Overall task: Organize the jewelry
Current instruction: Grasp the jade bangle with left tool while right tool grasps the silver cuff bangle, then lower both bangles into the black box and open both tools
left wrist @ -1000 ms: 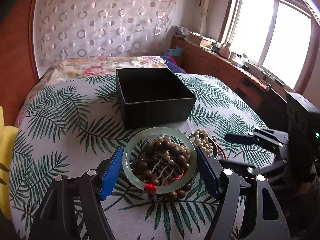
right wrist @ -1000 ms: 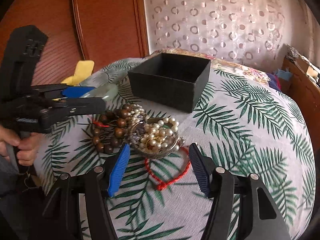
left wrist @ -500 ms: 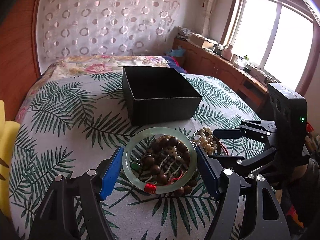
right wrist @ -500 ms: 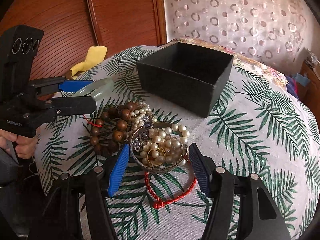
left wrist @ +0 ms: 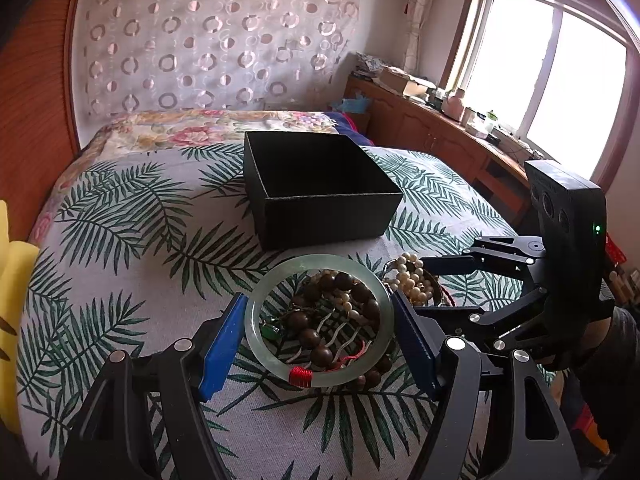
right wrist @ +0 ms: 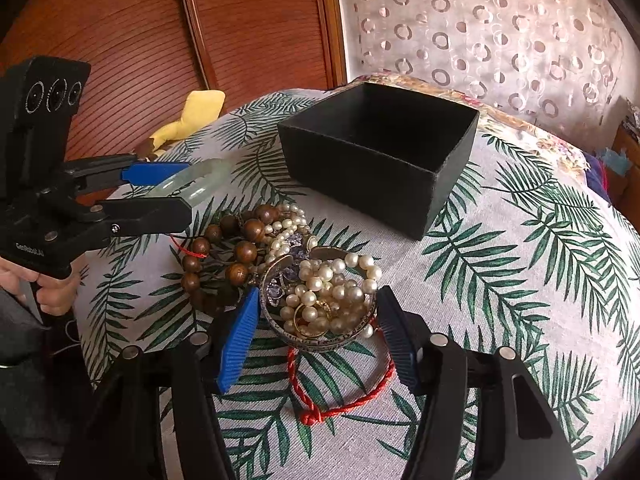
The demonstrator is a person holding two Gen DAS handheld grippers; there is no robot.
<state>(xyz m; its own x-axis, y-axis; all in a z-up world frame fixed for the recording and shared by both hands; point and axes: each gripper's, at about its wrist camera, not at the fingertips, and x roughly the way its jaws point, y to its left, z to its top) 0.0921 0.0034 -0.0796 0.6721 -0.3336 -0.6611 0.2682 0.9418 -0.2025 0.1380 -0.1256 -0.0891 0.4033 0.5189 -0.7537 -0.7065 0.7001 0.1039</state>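
Note:
A pale green jade bangle (left wrist: 320, 261) with a red wrap hangs above the pile, and my left gripper (left wrist: 318, 328) is shut on it, blue pads pressing its two sides. In the right wrist view that left gripper (right wrist: 188, 192) holds the jade bangle (right wrist: 208, 178) clear of the cover. Below lie brown wooden beads (right wrist: 236, 248) and a silver bangle (right wrist: 316, 340) heaped with pearls (right wrist: 332, 288). My right gripper (right wrist: 318, 320) is open and straddles the silver bangle. It shows in the left wrist view as the right gripper (left wrist: 424, 284). A red cord bracelet (right wrist: 340, 392) lies nearest. The open black box (right wrist: 352, 168) stands beyond, interior dark.
Everything rests on a bed with a leaf-print cover (left wrist: 120, 220). A yellow cloth (right wrist: 192, 112) lies at the bed's left edge by a wooden panel wall. A wooden counter (left wrist: 440, 132) under a window runs along the right. A person's hand (right wrist: 52, 292) grips the left tool.
My right gripper has come forward over the red cord until its pads stand on either side of the silver bangle and pearls. The left gripper keeps the jade bangle in the same place.

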